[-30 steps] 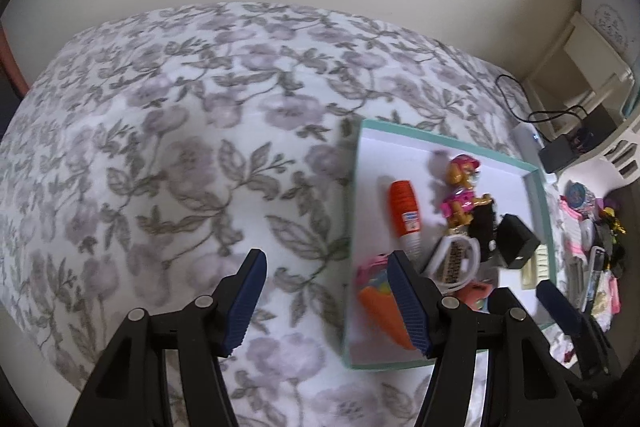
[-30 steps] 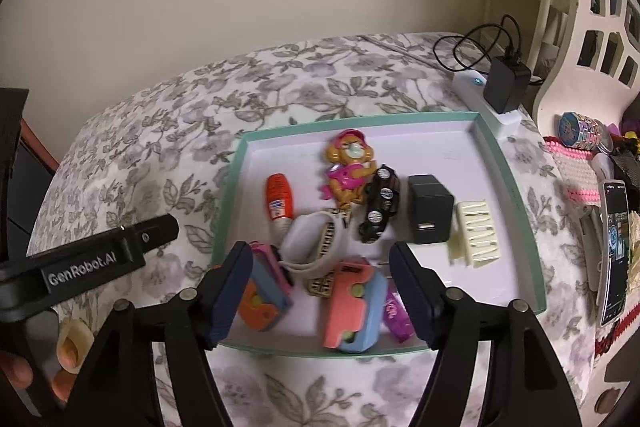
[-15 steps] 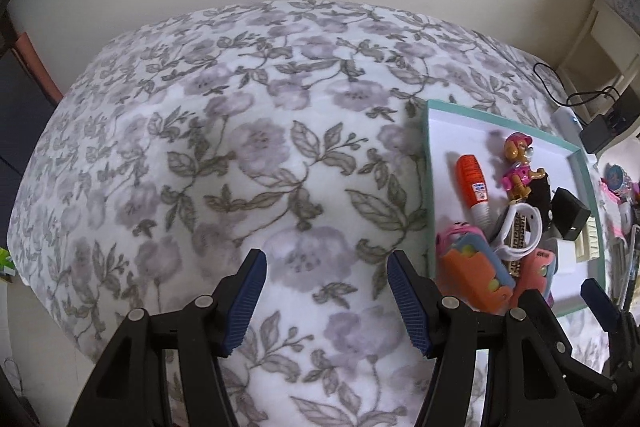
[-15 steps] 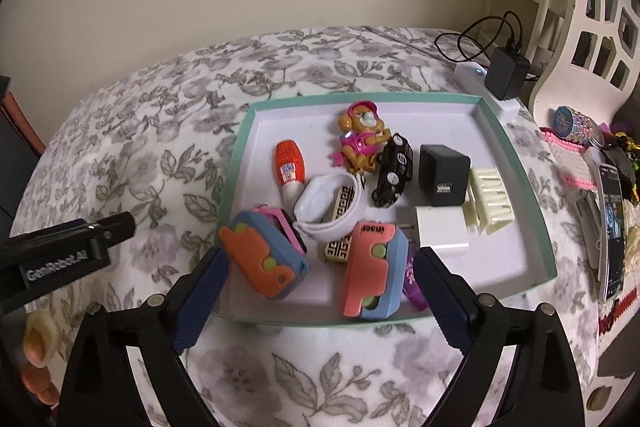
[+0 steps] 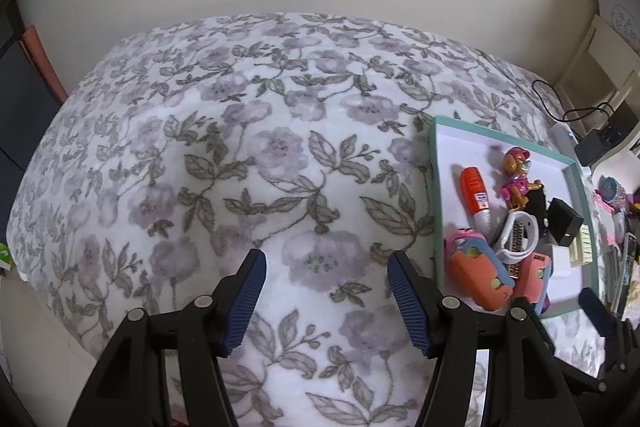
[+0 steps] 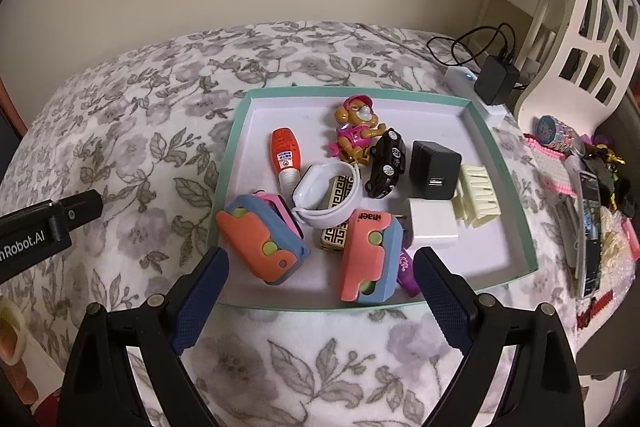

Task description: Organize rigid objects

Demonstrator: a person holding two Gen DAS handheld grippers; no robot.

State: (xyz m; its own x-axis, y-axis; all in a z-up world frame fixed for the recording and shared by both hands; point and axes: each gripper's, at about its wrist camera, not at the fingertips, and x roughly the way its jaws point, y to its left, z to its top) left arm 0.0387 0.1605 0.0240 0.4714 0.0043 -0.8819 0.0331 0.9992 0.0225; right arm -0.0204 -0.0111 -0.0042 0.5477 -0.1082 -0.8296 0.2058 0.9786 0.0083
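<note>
**Rigid objects crowded in a teal-rimmed tray on the floral bed**

Rigid objects lie heaped in a shallow tray (image 6: 230,147) with a teal rim and white floor, which rests on a bed covered by a grey-and-lilac floral blanket (image 5: 240,155).

In the right wrist view, an orange tube (image 6: 286,157) with a white cap lies near the tray's left wall. A pink-and-tan toy dog (image 6: 354,131) lies toward the far side, touching a black toy car (image 6: 387,163). Just right of the car sits a black charger cube (image 6: 434,169), and beside that a cream hair clip (image 6: 478,201). A white charger cube (image 6: 432,223) sits in front of the black one. A white band (image 6: 328,195) loops over a gold patterned box (image 6: 338,223) in the middle. Two orange-and-blue toy cases lie at the near edge: the left case (image 6: 262,241) overlaps a pink piece beneath it, and the right case (image 6: 370,255) partly covers a purple item (image 6: 408,273).

The right tongs (image 6: 320,301) hover over the tray's near rim, spread wide and holding nothing. The left tongs (image 5: 326,297) hang above bare blanket to the left of the tray, also released and empty; their black body shows at the left edge of the right wrist view.

Beyond the tray, a black plug adapter (image 6: 496,79) sits in a white power strip (image 6: 476,87), next to a cream openwork chair (image 6: 592,11). Small clutter lies to the right of the tray.
</note>
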